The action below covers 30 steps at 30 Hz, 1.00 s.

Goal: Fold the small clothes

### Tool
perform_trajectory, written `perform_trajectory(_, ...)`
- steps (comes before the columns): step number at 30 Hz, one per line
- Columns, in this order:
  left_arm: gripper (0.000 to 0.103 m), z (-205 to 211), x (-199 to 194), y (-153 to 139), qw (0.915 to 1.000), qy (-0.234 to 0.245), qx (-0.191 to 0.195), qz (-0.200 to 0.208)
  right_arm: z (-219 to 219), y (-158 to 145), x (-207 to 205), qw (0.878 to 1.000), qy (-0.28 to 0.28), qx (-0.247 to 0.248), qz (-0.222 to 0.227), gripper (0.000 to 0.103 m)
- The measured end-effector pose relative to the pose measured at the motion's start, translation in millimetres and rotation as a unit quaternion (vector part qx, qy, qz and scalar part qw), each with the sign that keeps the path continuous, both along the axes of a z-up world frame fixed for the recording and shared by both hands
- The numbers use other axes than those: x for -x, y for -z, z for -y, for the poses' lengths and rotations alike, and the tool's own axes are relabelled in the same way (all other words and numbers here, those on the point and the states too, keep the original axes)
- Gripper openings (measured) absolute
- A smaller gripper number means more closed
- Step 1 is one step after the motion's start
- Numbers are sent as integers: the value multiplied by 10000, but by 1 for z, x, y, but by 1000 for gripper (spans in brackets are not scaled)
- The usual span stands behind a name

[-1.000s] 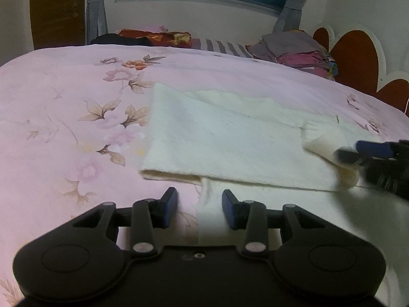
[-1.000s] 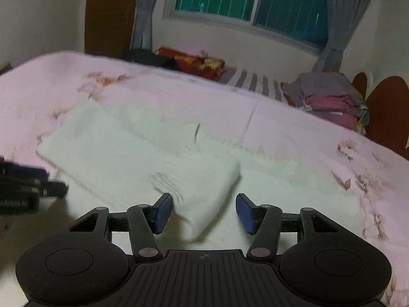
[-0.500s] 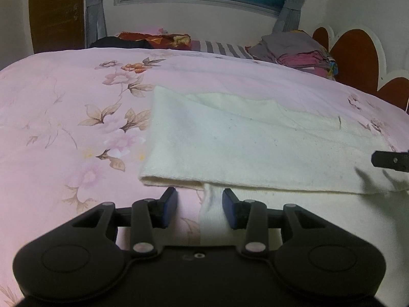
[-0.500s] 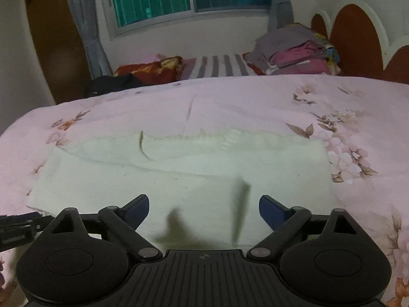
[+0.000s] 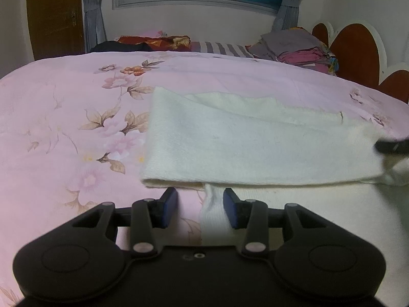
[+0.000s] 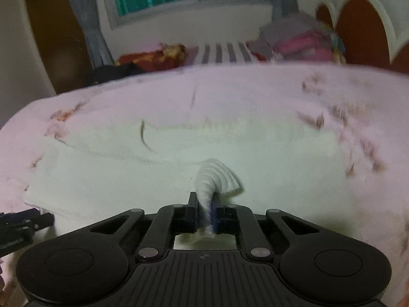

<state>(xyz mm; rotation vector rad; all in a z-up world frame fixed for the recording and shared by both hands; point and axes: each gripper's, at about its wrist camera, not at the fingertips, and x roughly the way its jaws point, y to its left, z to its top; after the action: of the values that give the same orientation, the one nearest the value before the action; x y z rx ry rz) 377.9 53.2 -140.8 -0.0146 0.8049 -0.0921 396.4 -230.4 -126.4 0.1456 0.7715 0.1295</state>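
Bedding: a pink floral bedspread (image 5: pixel 64 133) is spread at the left, and the cream garment (image 5: pixel 255 148) is laid on it, one layer folded over. Left gripper (image 5: pixel 200 206): jaws are parted, with a ribbed strip of the garment between them; pad contact cannot be told. Right gripper (image 6: pixel 206 213): jaws have just closed and are clamped on a bunched ribbed fold of the garment.

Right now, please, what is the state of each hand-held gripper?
Left hand-held gripper: open, pads not pressing the white garment between them.
Right hand-held gripper: just closed, pinching a fold of the white garment.
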Motion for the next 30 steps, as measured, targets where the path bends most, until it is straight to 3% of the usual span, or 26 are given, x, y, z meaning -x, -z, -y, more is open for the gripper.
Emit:
perform_trajectory(4, 41, -1, -2, 0, 10000, -70, 17, 6, 15, -26, 5, 9994, -4, 113, 319, 9)
perform_trajectory(9, 40, -1, -4, -1, 9999, -140, 1, 60, 52, -11, -3, 9996, 109, 205, -142, 9)
perform_trajectory(12, 33, -4, -4, -3, 9997, -186, 63, 124, 63, 4, -3, 9983, 260, 421, -292, 9)
perform_trajectory(14, 18, -4, -4, -3, 9997, -138, 155, 161, 72, 8, -1, 9984, 365, 249, -367, 9)
perform_trajectory(17, 10, 0, -3, -2, 9996, -61, 137, 227, 68, 13, 3, 9976, 342, 481, -366, 10)
perform_trajectory(19, 10, -1, -2, -2, 9997, -37, 125, 230, 67, 15, 2, 9958, 434, 731, -331, 16)
perform_trajectory(21, 10, -5, -1, -4, 9997, -32, 175, 167, 68, 12, 5, 9921, 738, 1000, -196, 31)
perform_trajectory(24, 11, -12, 3, -17, 9991, -36, 413, 101, 78, 3, 14, 9889, 1024, 1077, 26, 31)
perform_trajectory(26, 21, -11, 9, -32, 9983, 4, 460, 350, 87, -2, 18, 9898, 1124, 872, 103, 31)
perform_trajectory(30, 22, 1, -2, -44, 9971, 240, 516, 507, 84, -6, 16, 9918, 1053, 697, 190, 31)
